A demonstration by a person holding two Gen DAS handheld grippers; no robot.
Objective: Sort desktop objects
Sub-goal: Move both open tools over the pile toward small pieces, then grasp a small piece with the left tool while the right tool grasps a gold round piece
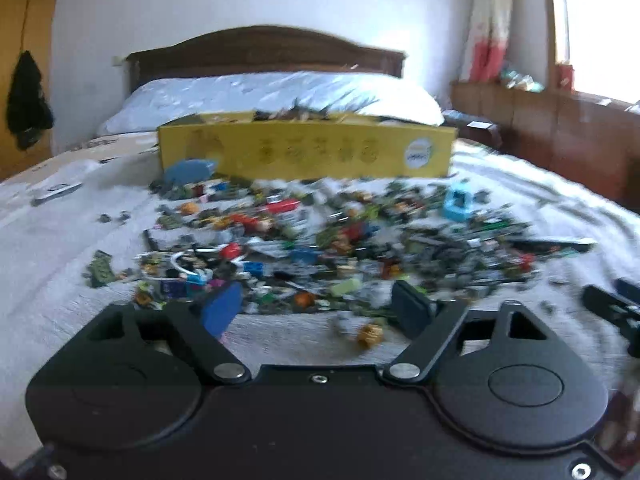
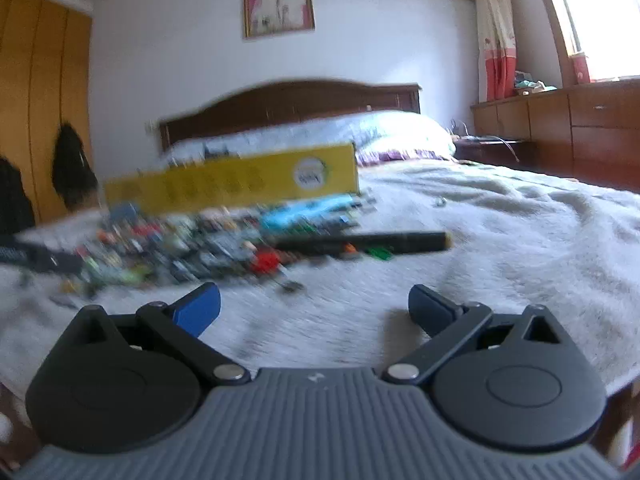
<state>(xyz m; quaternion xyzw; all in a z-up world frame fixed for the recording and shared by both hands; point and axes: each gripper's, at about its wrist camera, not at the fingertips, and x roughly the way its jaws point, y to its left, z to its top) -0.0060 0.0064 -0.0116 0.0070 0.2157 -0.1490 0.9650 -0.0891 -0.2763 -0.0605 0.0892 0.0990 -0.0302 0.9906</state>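
A wide heap of small colourful toy bricks lies on the white blanket, in front of a long yellow box with pieces inside. My left gripper hovers at the heap's near edge, open. A small orange piece rests on the blanket between its fingers, untouched by the pads. A light blue block sits at the heap's right. In the right wrist view, my right gripper is open over bare blanket, short of the bricks and a black marker. Both views are blurred.
Pillows and a dark headboard lie behind the yellow box. A wooden dresser runs along the right wall and a wardrobe stands at left. A small white flat object lies at the far left.
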